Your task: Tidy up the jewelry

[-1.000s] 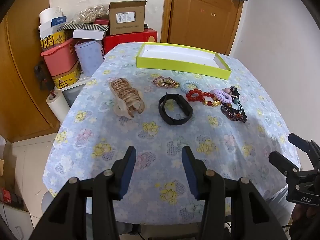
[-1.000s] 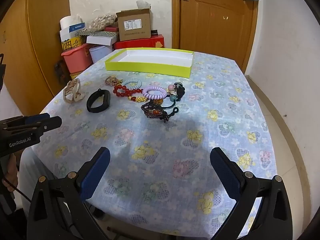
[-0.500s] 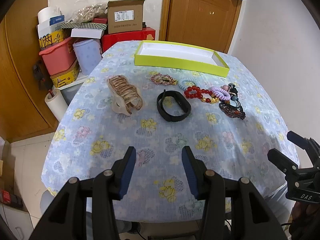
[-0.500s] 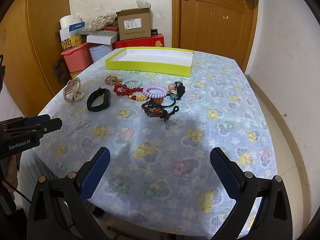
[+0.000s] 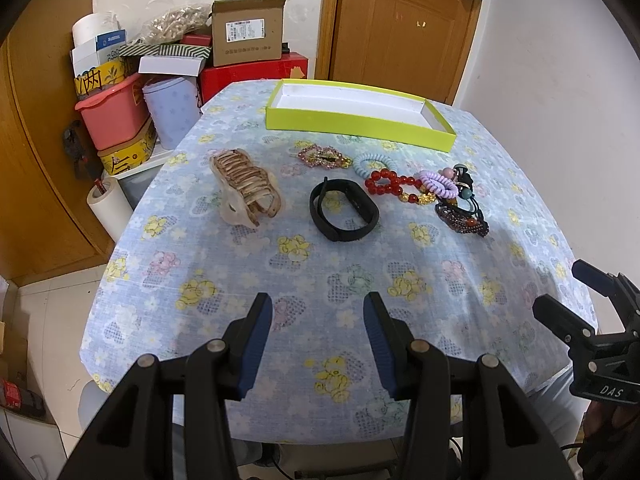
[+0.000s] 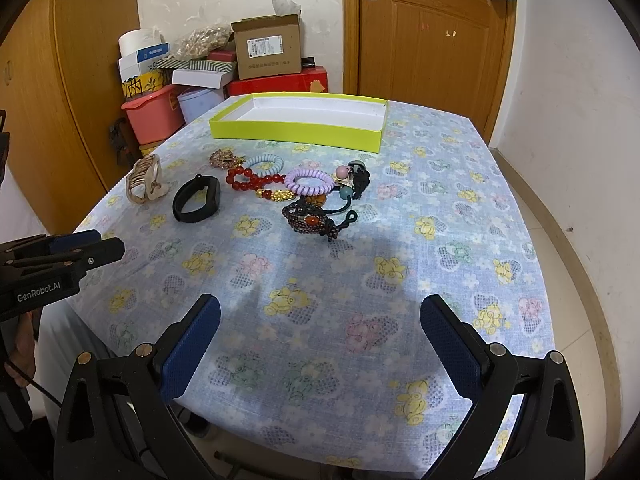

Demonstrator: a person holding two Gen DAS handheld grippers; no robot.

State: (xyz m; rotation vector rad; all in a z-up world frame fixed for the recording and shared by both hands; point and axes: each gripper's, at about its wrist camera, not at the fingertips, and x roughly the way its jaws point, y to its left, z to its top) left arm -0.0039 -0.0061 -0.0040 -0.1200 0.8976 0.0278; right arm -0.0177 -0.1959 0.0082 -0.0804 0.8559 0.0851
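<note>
A row of jewelry lies mid-table: a beige hair claw (image 5: 246, 184), a black wristband (image 5: 344, 210), a pink rhinestone clip (image 5: 322, 156), a blue coil tie (image 5: 374, 163), a red bead bracelet (image 5: 390, 184), a purple coil tie (image 6: 309, 181) and a dark beaded bracelet (image 6: 314, 222). Behind them stands an empty yellow-green tray (image 5: 352, 124). My left gripper (image 5: 318, 326) hangs open above the near table edge. My right gripper (image 6: 320, 328) is open wide, also short of the jewelry, holding nothing.
The table (image 6: 400, 240) wears a blue flowered cloth. Stacked boxes, a pink bin (image 5: 114, 118) and a cardboard carton (image 5: 248, 36) crowd the far left corner. A wooden door (image 6: 432, 36) stands behind. A paper roll (image 5: 108, 206) sits on the floor at left.
Both grippers have drawn back slightly from the table, so the jewelry sits a little farther off. Neither gripper has changed its opening.
</note>
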